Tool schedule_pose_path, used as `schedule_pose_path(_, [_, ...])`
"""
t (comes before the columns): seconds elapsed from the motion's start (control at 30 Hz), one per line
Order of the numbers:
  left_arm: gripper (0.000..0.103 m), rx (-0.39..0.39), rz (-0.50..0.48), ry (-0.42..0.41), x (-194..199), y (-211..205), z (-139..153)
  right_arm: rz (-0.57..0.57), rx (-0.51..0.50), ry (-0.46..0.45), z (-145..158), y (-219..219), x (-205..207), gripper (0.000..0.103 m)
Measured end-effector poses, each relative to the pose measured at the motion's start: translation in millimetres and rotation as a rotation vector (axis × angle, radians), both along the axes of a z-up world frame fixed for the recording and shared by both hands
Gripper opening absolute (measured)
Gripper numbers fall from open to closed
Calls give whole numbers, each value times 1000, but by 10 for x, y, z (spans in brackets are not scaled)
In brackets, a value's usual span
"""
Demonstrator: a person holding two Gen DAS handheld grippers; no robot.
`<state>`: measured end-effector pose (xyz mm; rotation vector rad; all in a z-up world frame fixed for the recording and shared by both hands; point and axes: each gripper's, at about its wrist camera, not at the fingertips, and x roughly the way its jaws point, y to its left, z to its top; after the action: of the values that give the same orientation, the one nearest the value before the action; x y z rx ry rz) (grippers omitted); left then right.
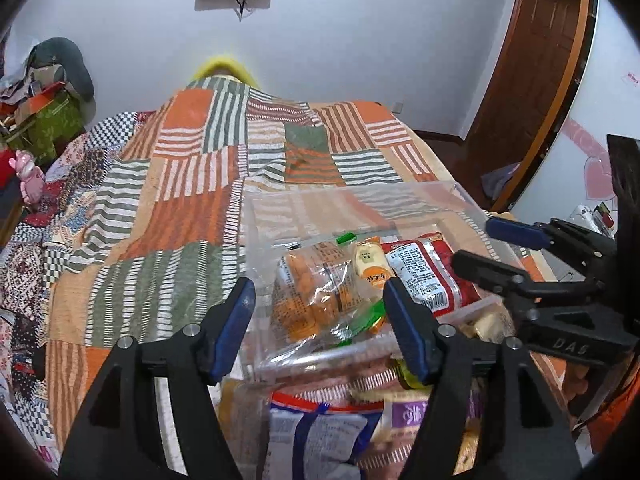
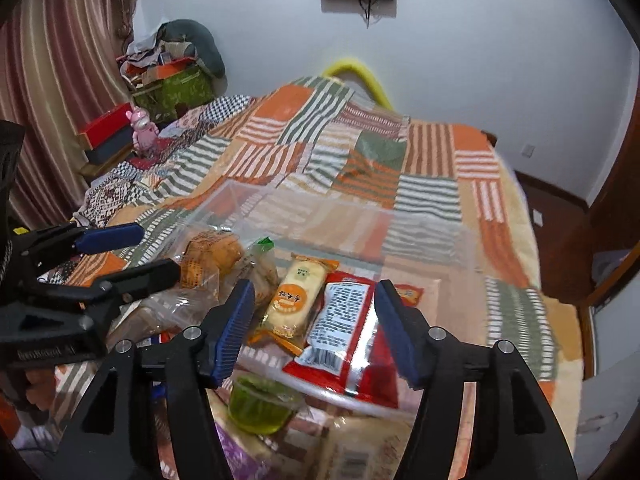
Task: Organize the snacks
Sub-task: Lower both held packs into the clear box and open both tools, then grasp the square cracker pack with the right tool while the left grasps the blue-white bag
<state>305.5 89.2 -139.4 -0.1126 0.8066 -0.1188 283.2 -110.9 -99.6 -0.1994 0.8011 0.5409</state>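
Note:
A clear plastic bin (image 1: pixel 352 200) (image 2: pixel 420 240) stands on the patchwork bed. Inside lie a clear bag of orange biscuits (image 1: pixel 312 292) (image 2: pixel 212 256), a pale yellow cake pack (image 1: pixel 370 264) (image 2: pixel 294 300) and a red snack pack (image 1: pixel 432 276) (image 2: pixel 344 332). My left gripper (image 1: pixel 320 320) is open above the biscuit bag at the bin's near edge, holding nothing. My right gripper (image 2: pixel 314 328) is open above the cake pack and red pack, holding nothing. A green jelly cup (image 2: pixel 260 404) sits just outside the bin's near wall.
More snack packs lie in front of the bin: a blue-white pack (image 1: pixel 316 436) and a purple pack (image 1: pixel 408 416). The right gripper shows in the left wrist view (image 1: pixel 492 244), the left gripper in the right wrist view (image 2: pixel 156 252). Cluttered boxes (image 2: pixel 168 84) stand at the far left.

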Motion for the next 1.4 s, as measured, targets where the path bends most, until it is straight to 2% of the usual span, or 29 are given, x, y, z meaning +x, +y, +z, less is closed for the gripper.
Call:
schedule_pose_path(0.23, [75,40,5,-6,-346,64,125,-21,-7,-62,156,-211,-252,61])
schedule_pose_path(0.47, [77,48,22,21,-642,146,76,-51,0,-52,140,-411,-454,61])
schedule_pose_path(0.73, [77,54,8,117,-809,113,-247,-89,-20,-4,-30,-607,-584,61])
schedule_pose_path(0.97, [77,7,-25,177,-845,-38,-478,-118,-20,65,-253,-778,-652,62])
schedule_pose_path(1.07, [77,17,-37,191,-843,-122,-568,-118,-47,83,-367,-775,-659,62])
schedule_pose_path(1.23, [77,53,-21,240,-770,-165,-760,-106,-35,119,-469,-744,-630,62])
schedule_pose_path(1.4, [77,11,-8,258,-715,-93,-880,-100,-16,159,-584,-677,-545,62])
